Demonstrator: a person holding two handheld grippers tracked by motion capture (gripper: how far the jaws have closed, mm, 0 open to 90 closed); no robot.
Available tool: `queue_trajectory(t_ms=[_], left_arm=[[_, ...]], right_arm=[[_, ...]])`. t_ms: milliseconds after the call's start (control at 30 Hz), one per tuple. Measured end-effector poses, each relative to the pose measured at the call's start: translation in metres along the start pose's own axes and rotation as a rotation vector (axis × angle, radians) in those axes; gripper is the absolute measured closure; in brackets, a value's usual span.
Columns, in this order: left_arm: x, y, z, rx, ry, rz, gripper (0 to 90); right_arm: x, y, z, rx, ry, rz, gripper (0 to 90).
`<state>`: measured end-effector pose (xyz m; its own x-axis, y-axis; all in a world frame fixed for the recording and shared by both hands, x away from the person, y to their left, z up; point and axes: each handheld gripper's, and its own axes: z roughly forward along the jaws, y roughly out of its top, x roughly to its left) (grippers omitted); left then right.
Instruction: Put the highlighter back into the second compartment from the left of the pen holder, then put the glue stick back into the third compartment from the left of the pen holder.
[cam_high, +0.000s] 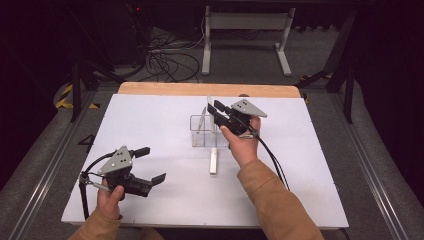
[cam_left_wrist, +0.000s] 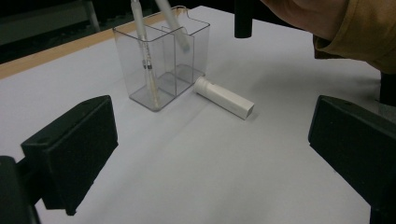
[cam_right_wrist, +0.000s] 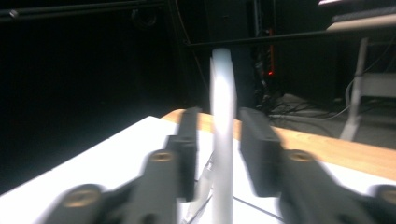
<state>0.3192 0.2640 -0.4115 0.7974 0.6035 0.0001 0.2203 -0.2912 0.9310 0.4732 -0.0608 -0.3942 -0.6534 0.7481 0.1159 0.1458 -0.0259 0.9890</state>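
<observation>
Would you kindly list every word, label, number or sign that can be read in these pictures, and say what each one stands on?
No readable text anywhere.
Pen in the clear organiser: small dark marks on the barrel, too small to read.
White tube lying on the table: plain, no print showing.
Floor, high view: yellow and black hazard stripes, a sign without words.
Right gripper view: blurred, nothing legible.

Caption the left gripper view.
Clear two-compartment holder with two pens beside a white tube on the table.
</observation>
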Motion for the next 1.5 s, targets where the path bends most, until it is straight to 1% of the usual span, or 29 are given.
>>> queue_trajectory(t_ms=[67, 200, 367, 533, 633, 667, 733, 800, 900, 967, 1100, 1200, 1267, 1333, 1467, 1500], left_arm=[[0.0, 0.0, 0.0, -0.001, 0.001, 0.0, 2.2], [0.0, 0.0, -0.002, -0.003, 0.008, -0.003, 2.2], [0.0, -0.001, -0.004, -0.007, 0.013, -0.004, 2.2], [0.0, -0.001, -0.005, -0.012, 0.012, -0.009, 2.2], [0.0, -0.002, -0.005, -0.011, 0.014, -0.011, 2.2], [0.0, -0.002, -0.006, -0.013, 0.014, -0.012, 2.2], [0.0, -0.002, -0.007, -0.018, 0.019, -0.006, 2.2], [0.0, -0.002, -0.007, -0.018, 0.018, -0.009, 2.2], [0.0, -0.002, -0.007, -0.016, 0.018, -0.01, 2.2], [0.0, -0.003, -0.008, -0.019, 0.021, -0.006, 2.2], [-0.001, -0.003, -0.01, -0.022, 0.023, -0.013, 2.2], [-0.001, -0.004, -0.011, -0.024, 0.026, -0.013, 2.2], [-0.001, -0.004, -0.012, -0.023, 0.031, -0.009, 2.2], [-0.001, -0.004, -0.012, -0.023, 0.033, -0.01, 2.2], [-0.002, -0.005, -0.013, -0.021, 0.032, -0.017, 2.2], [-0.002, -0.006, -0.013, -0.02, 0.033, -0.018, 2.2]], right_arm=[[0.001, 0.003, -0.004, 0.002, -0.013, -0.018, 54.8], [0.002, 0.011, -0.014, -0.001, -0.015, -0.014, 48.5], [0.003, 0.018, -0.027, 0.021, -0.014, -0.023, 46.1], [0.004, 0.022, -0.038, 0.051, -0.006, -0.007, 43.8], [0.005, 0.023, -0.043, 0.072, -0.004, -0.004, 43.8], [0.005, 0.024, -0.045, 0.075, -0.005, -0.011, 43.6], [0.006, 0.025, -0.048, 0.077, -0.003, -0.007, 43.0], [0.006, 0.026, -0.051, 0.083, -0.005, -0.009, 42.9], [0.006, 0.026, -0.055, 0.071, 0.014, -0.009, 42.5], [0.006, 0.025, -0.057, 0.074, 0.016, -0.008, 41.9], [0.005, 0.025, -0.061, 0.086, 0.02, 0.0, 42.1], [0.005, 0.026, -0.064, 0.084, 0.032, -0.002, 42.1], [0.006, 0.027, -0.065, 0.089, 0.036, 0.005, 42.4], [0.006, 0.027, -0.066, 0.1, 0.046, 0.019, 42.5], [0.006, 0.026, -0.067, 0.141, 0.045, 0.03, 43.1], [0.006, 0.026, -0.068, 0.159, 0.04, 0.032, 43.1]])
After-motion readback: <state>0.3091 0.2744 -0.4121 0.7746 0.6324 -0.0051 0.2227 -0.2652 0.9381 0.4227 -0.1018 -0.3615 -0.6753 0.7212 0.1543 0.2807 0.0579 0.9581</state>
